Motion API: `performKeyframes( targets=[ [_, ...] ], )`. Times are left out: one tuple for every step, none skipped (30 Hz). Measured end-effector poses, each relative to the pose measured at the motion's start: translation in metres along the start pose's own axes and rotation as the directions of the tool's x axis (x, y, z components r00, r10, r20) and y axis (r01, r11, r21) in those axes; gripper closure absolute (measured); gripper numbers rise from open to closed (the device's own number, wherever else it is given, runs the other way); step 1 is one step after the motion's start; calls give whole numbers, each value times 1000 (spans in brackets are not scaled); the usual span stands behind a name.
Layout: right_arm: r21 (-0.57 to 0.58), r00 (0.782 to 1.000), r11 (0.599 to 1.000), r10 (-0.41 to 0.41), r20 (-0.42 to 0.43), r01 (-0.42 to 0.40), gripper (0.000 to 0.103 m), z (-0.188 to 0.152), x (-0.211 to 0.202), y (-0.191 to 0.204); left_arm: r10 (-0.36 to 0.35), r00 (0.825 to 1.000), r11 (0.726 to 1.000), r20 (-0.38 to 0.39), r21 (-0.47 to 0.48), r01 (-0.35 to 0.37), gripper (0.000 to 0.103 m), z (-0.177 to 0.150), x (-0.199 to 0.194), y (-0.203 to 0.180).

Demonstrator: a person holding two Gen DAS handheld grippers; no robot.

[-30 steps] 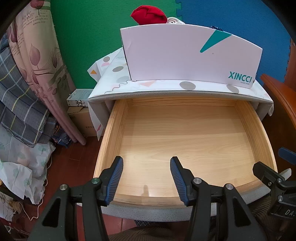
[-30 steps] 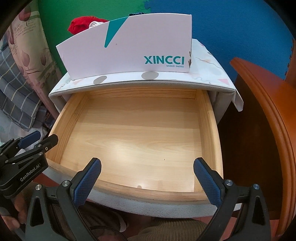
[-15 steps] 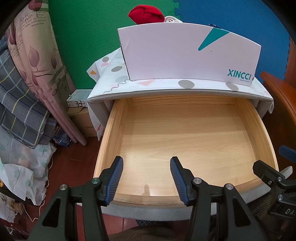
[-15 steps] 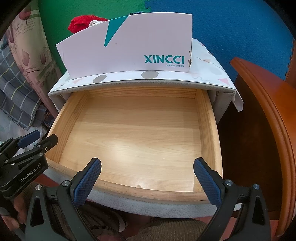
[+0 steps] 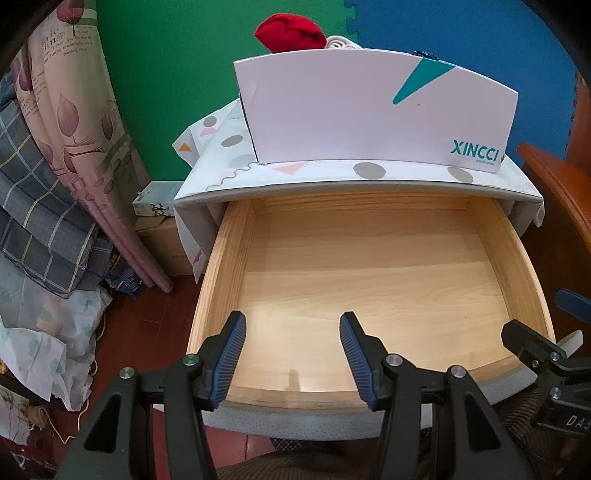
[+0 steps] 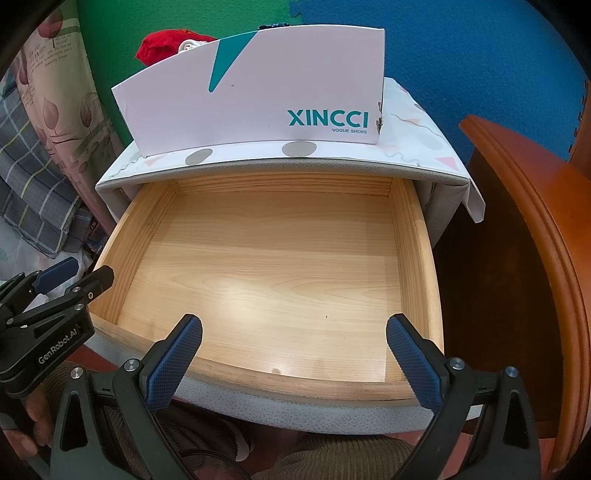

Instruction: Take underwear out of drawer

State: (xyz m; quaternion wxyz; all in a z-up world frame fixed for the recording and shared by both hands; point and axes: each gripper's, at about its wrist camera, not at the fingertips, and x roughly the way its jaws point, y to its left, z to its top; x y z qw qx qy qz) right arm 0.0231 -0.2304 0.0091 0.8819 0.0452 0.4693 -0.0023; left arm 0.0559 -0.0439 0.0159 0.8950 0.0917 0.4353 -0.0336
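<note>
Nothing has moved since the earlier frames: both grippers hang where they were over the drawer's near edge. Left gripper sits at 6 o'clock in its own view, jaws spread partway with nothing between them; right gripper sits likewise in its view, jaws spread wide and bare. Beyond them the drawer stands pulled out, its pale wood floor showing no underwear at all. My reading is that the removal is done, or the clothes lie elsewhere; the next move calls for checking the box at 12 o'clock, which stands on the patterned cabinet top, the surface here. A red cloth peeks over its rim. Green and blue foam mats line the wall behind; curtains hang at 9 o'clock.
</note>
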Motion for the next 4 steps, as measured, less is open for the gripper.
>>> performKeyframes(
  targets=[
    [0, 1000, 1000, -1, 0, 1, 4, 0, 0, 0, 0, 1000, 1000, 0, 1, 0, 49, 0, 0, 0],
    [-1, 1000, 1000, 0, 1, 0, 4, 0, 0, 0, -5, 1000, 1000, 0, 0, 5, 49, 0, 0, 0],
    [-2, 1000, 1000, 1, 1, -1, 4, 0, 0, 0, -2, 1000, 1000, 0, -1, 2, 49, 0, 0, 0],
    [-1, 1000, 1000, -1, 1, 1, 4, 0, 0, 0, 0, 1000, 1000, 1, -1, 0, 49, 0, 0, 0]
  ],
)
